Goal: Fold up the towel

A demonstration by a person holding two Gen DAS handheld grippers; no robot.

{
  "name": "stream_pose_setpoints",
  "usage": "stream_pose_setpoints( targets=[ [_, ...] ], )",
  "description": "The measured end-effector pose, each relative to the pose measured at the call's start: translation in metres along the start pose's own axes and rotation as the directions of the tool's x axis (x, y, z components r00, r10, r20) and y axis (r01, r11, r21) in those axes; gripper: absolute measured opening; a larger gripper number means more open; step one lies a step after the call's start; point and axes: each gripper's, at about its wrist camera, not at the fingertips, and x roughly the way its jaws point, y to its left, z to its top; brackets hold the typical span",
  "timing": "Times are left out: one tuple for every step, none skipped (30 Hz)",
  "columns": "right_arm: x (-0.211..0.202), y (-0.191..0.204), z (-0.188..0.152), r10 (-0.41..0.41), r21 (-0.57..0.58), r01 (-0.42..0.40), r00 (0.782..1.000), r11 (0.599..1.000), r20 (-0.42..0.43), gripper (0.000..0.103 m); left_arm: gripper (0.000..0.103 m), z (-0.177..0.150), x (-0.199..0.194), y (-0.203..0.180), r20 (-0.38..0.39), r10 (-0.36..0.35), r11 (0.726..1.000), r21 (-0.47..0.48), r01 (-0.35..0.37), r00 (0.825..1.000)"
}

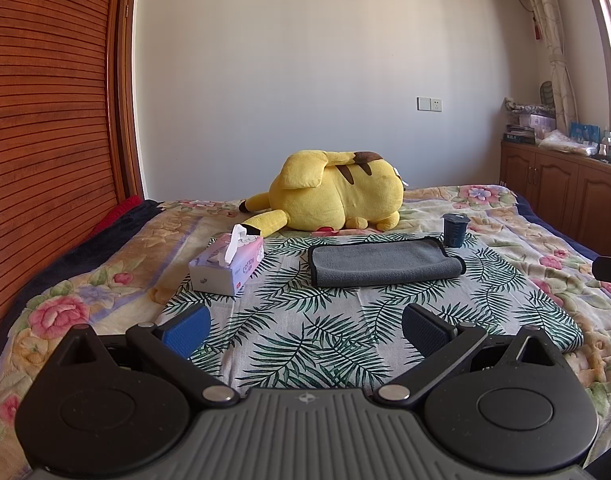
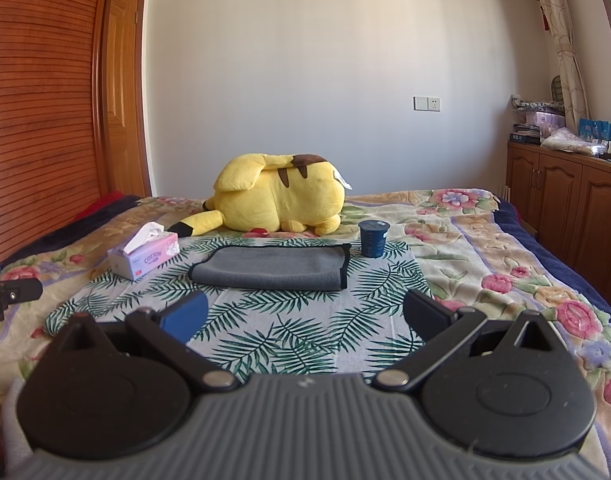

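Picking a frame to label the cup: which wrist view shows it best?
Right wrist: the dark blue cup sits larger and nearer centre, lid and side clear, just right of the grey towel. Left wrist shows the cup smaller, farther right, still unobstructed.

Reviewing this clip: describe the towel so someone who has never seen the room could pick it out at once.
On the bed, a palm-leaf cloth lies in front of the yellow plush toy. The towel lies on that cloth between a tissue box and a dark cup. It is the only flat, plain grey piece, edged in black.
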Motion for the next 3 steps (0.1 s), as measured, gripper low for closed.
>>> stream_pose_setpoints(
  targets=[
    [0.0, 0.0, 0.0, 0.0, 0.0, 0.0, 1.0, 1.0, 0.0, 0.103, 0.086, 0.0, 0.0, -0.0001, 0.001, 0.0, 1.0, 0.0, 0.0, 1.0],
    [0.0, 0.0, 0.0, 0.0, 0.0, 0.0, 1.0, 1.0, 0.0, 0.103, 0.086, 0.0, 0.0, -0.0001, 0.001, 0.001, 1.0, 0.0, -0.001, 1.0],
    [0.0, 0.0, 0.0, 0.0, 0.0, 0.0, 1.0, 1.0, 0.0, 0.103, 0.086, 0.0, 0.0, -0.0001, 0.0, 0.001, 1.0, 0.0, -0.001, 1.0]
  ],
)
